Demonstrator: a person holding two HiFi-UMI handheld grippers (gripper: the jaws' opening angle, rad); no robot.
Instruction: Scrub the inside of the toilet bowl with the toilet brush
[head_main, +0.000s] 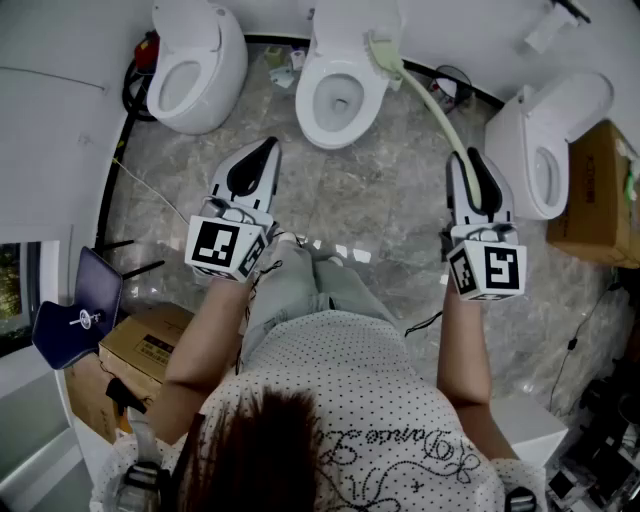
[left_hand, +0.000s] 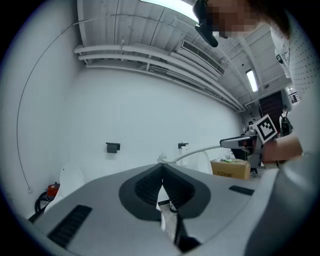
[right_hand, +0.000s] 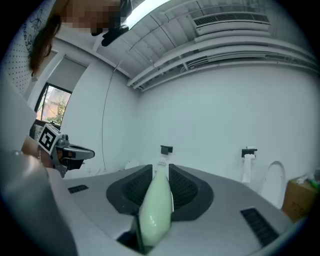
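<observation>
Toilet brush (head_main: 430, 103): pale green handle clamped between the right gripper's (head_main: 472, 165) jaws, head ahead at the middle toilet bowl's (head_main: 312, 110) rear rim. Left gripper (head_main: 262, 155): jaws closed together, empty, short of that bowl.

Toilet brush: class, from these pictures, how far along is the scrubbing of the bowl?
Done: the right gripper has its jaws shut on the pale green plastic toilet brush. In hand: its head sits at the back rim of the middle white ceramic toilet, not inside the bowl. Left: the scrubbing, it seems. The left gripper, jaws together, holds nothing.
</observation>
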